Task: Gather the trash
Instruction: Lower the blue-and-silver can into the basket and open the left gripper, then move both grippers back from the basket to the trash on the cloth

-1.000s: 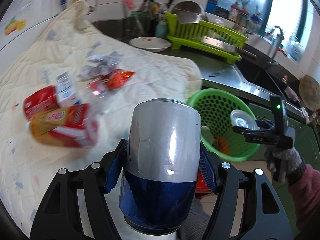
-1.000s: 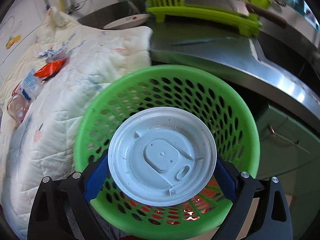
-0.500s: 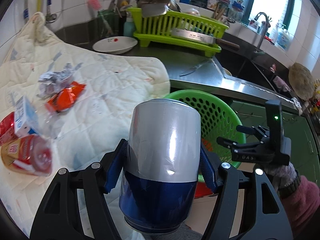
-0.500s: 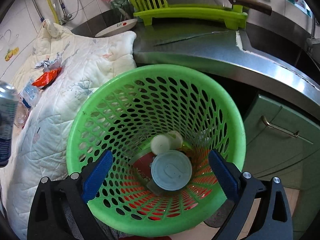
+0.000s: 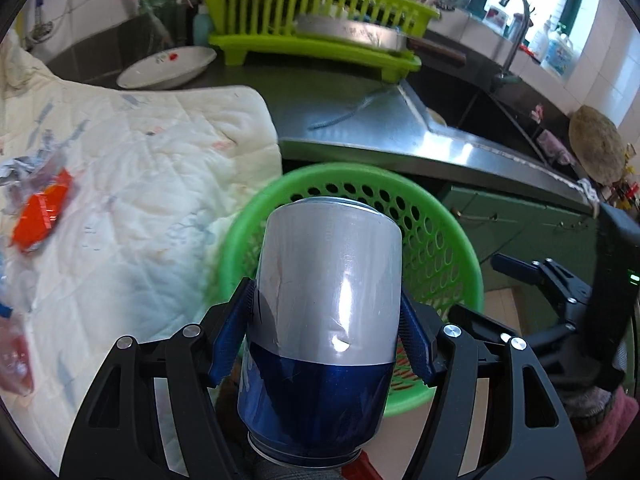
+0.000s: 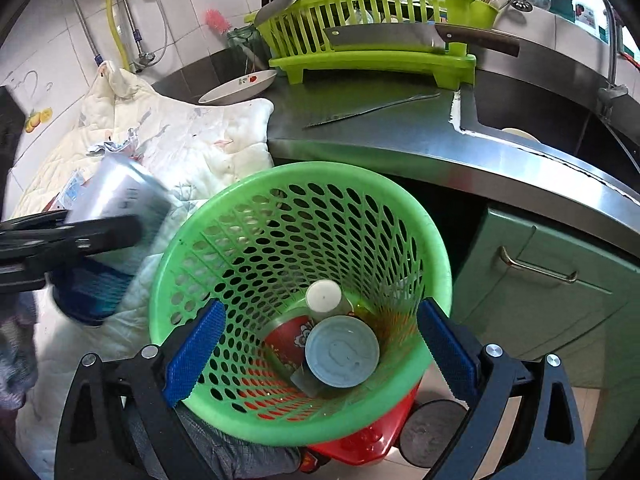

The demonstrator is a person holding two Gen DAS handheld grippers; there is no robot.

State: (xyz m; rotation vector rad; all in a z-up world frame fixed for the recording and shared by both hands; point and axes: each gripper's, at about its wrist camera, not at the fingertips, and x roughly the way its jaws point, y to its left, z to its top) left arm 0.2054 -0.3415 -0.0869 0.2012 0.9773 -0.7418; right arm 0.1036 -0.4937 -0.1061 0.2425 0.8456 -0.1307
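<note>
My left gripper (image 5: 326, 336) is shut on a silver and blue can (image 5: 324, 320) and holds it just left of the green perforated basket (image 5: 440, 240). The can also shows in the right wrist view (image 6: 116, 208), beside the basket's left rim. My right gripper (image 6: 318, 350) is open and empty above the green basket (image 6: 240, 216). A white plastic lid (image 6: 342, 350), a red cup (image 6: 288, 338) and a small white cup (image 6: 323, 296) lie at the basket's bottom. An orange wrapper (image 5: 42, 210) and crumpled foil (image 5: 24, 164) lie on the white quilt (image 5: 140, 184).
A steel counter (image 6: 400, 132) runs behind the basket, with a long knife (image 6: 368, 110), a white bowl (image 6: 240, 86) and a lime dish rack (image 6: 372, 36) holding a cleaver. A sink (image 6: 540, 116) is at right. Green cabinet doors (image 6: 540, 280) stand below.
My right gripper opened and the white lid dropped into the basket. My left gripper has carried the can rightward from the quilt toward the basket's rim.
</note>
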